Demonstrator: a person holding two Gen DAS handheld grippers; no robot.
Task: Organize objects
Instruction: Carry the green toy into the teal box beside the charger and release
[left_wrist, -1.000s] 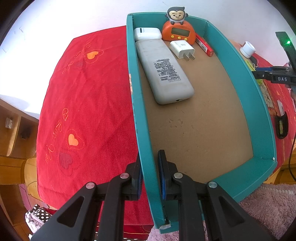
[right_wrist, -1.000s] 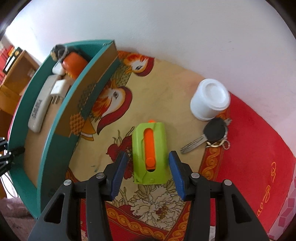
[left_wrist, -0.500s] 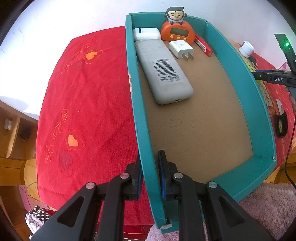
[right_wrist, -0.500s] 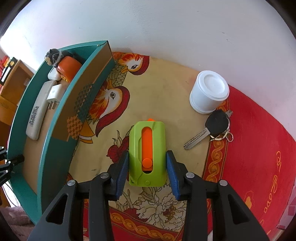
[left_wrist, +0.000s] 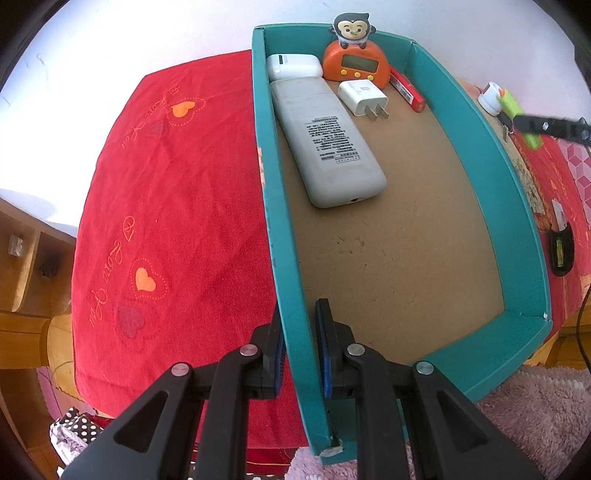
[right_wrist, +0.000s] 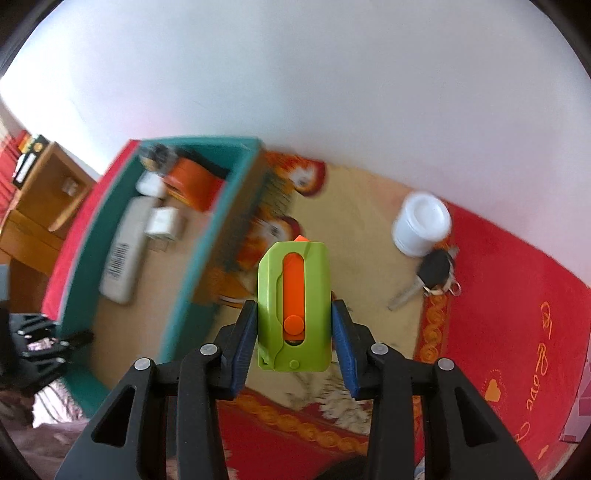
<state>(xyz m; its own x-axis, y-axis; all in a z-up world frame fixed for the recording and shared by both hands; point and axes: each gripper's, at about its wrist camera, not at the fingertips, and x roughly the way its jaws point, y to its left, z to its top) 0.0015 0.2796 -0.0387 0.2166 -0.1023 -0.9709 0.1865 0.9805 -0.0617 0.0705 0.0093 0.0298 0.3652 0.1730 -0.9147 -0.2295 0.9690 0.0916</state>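
My right gripper (right_wrist: 294, 314) is shut on a green toy knife with an orange slider (right_wrist: 293, 302), held up above the patterned cloth. The same green toy knife (left_wrist: 517, 110) shows at the far right of the left wrist view, in the air beyond the box. My left gripper (left_wrist: 299, 332) is shut on the near left wall of the teal box (left_wrist: 280, 258). In the box lie a grey remote (left_wrist: 325, 140), a white charger plug (left_wrist: 364, 96), a white case (left_wrist: 293, 66), an orange monkey clock (left_wrist: 354, 62) and a red stick (left_wrist: 408, 90).
A white cup (right_wrist: 421, 225) and a black car key (right_wrist: 432, 275) lie on the cloth right of the toy knife. The teal box (right_wrist: 192, 280) stands to its left. The box rests on a red heart cloth (left_wrist: 166, 221). A wooden shelf (left_wrist: 22, 258) is at far left.
My right gripper closed on the green toy knife and lifted it off the cloth; the view is blurred with motion. The left gripper kept its hold on the box wall.
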